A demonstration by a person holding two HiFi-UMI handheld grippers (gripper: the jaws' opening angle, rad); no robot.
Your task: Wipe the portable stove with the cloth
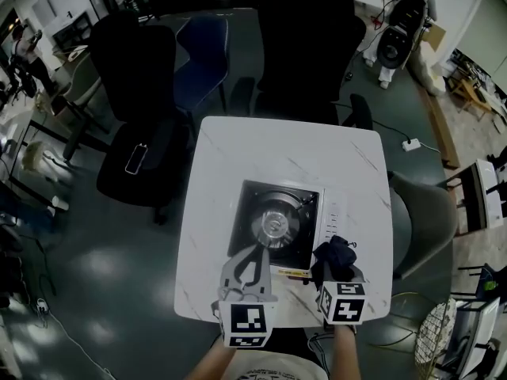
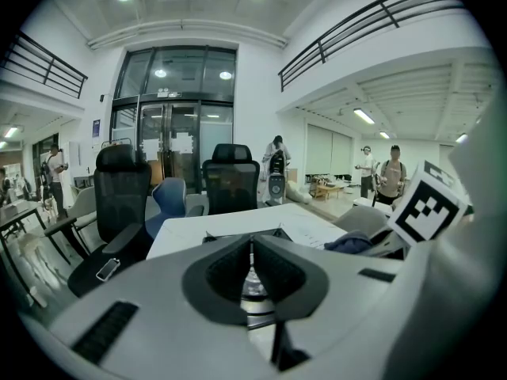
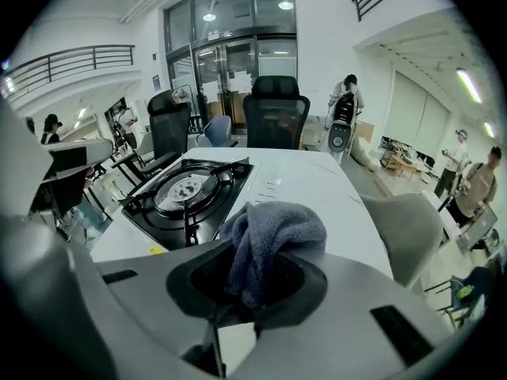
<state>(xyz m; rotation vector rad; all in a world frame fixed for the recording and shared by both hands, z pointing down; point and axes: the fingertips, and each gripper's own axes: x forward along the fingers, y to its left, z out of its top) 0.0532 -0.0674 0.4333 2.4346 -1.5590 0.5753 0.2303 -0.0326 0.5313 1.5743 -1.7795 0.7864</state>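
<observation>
One table (image 1: 222,157), portable stove (image 1: 277,224) centred: rigid, probably heavy enough to stay put. Cloth (image 3: 273,240) soft, light, bunched; right gripper (image 3: 257,287) jaws clamped on its folds, at stove's near right corner. Left gripper (image 2: 252,248) jaws closed on nothing, at stove's near edge.

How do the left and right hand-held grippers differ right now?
The left hand-held gripper has its jaws together on nothing; the right hand-held gripper is clamped on the cloth. In the head view the left one's tip overlaps the near edge of the portable stove, while the right one sits just past its near right corner. Both point away from the person over the near side of the table.
</observation>
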